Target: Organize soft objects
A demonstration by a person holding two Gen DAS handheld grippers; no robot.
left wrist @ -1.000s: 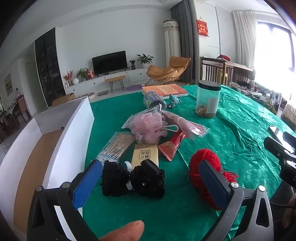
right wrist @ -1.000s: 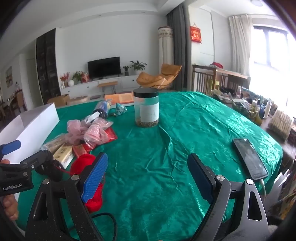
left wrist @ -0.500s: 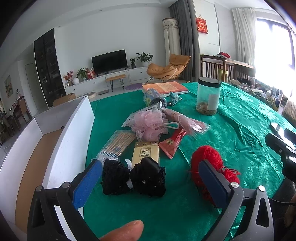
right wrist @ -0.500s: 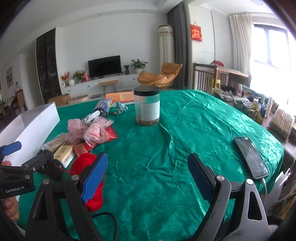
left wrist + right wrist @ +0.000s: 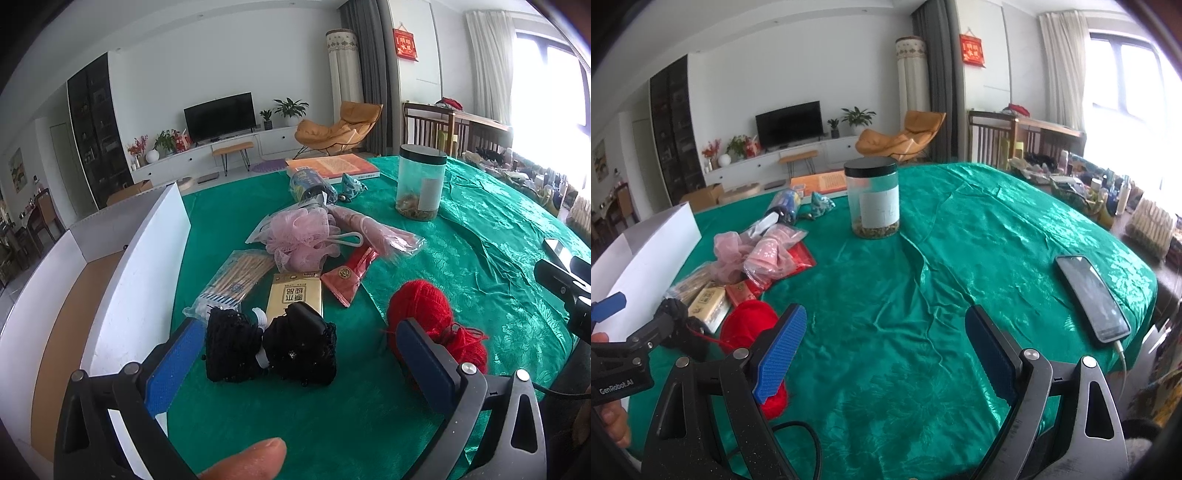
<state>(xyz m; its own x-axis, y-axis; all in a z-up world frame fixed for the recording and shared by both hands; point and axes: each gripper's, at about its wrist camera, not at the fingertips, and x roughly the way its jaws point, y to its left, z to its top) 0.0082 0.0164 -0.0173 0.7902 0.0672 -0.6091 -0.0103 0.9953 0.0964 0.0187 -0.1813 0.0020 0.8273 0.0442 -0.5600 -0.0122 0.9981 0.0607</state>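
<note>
Left wrist view: the left gripper (image 5: 295, 363) hangs spread wide around the black mesh bundle (image 5: 271, 345) at lower centre, likely lined up to grab it for the white box (image 5: 147, 258) at left. Right gripper (image 5: 886, 345) gapes empty over green cloth (image 5: 960, 240).

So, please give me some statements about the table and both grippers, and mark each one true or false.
1. The left gripper is open, with the black mesh bundle lying between its fingers. True.
2. The ball of red yarn is inside the white box. False: it lies on the green tablecloth.
3. The jar stands upright with its black lid on. True.
4. The right gripper is shut on the phone. False: it is open and holds nothing; the phone lies flat near the table edge.
</note>
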